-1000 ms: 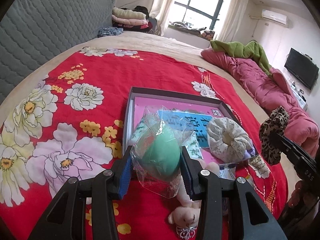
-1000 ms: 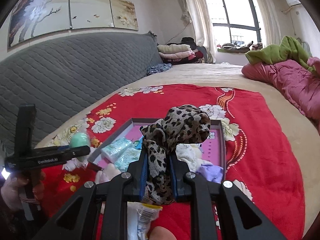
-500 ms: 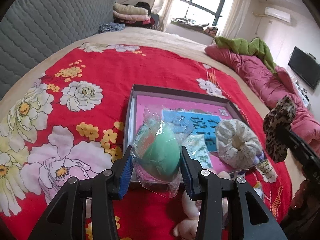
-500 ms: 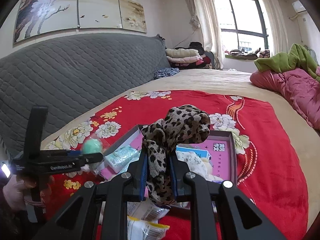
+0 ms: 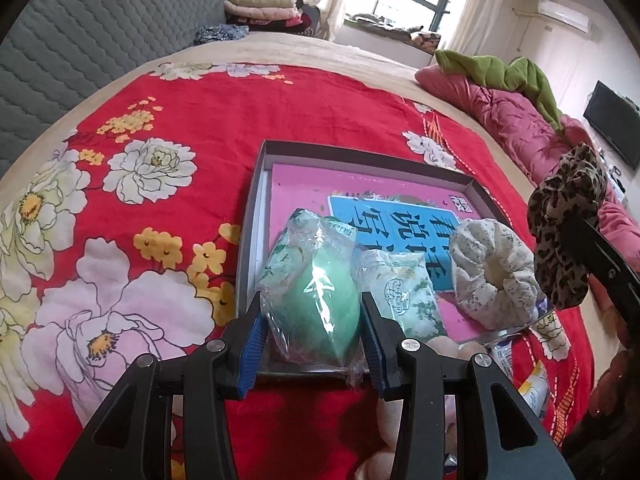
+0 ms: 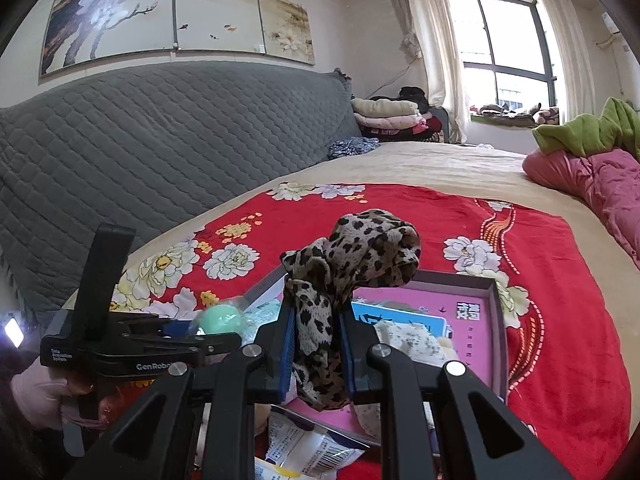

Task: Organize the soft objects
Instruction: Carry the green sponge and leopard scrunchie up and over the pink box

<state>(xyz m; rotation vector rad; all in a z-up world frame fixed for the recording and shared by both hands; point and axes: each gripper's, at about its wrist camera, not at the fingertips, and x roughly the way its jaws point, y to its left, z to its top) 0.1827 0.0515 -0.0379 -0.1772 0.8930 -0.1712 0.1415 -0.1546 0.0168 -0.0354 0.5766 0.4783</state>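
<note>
Green sponge egg in clear wrap, clamped between left tool fingers, held over near-left corner of the grey box. Leopard scrunchie pinched tight in right tool, raised above box's near-right edge. Inside box: pink book on the floor, two tissue packs at near side, cream scrunchie at near-right corner. Box sits on red floral blanket on bed. Snack packets lie just outside box's near edge.
</note>
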